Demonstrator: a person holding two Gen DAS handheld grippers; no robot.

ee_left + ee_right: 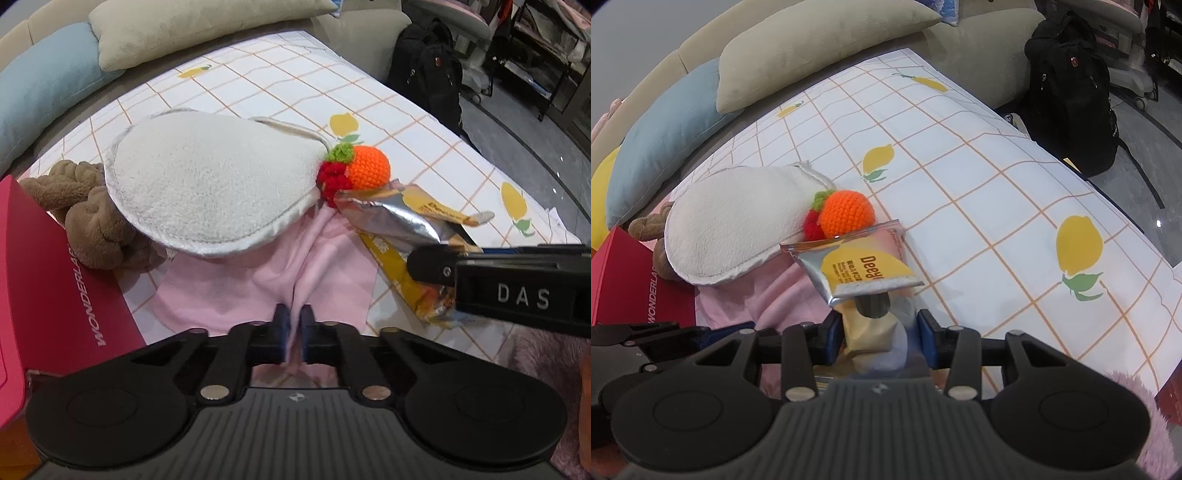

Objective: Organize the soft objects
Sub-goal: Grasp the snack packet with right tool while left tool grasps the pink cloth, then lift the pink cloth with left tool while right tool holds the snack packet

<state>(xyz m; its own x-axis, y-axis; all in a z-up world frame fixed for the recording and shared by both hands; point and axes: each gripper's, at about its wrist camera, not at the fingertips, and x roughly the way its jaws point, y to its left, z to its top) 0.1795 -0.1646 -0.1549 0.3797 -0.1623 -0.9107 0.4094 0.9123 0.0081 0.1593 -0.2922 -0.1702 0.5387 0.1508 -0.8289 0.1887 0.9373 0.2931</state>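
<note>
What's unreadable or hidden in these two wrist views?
- Brown plush toy: mostly covered by the white fleece pad in both views.
- Red box: lettering cut off at "WONDERLA", left view.
- Yellow-and-silver snack pouch: small print too fine; lower end hidden between the right tool fingers.
- Pink cloth: far edge under the pad; near fold pinched inside the left tool.

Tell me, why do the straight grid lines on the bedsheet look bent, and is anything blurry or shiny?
Left wrist view: fisheye lens bows the lemon-print sheet; the foil snack pouch glints.
Right wrist view: same bowing, dark corners; the pouch between the right gripper fingers looks soft, being very close.
</note>
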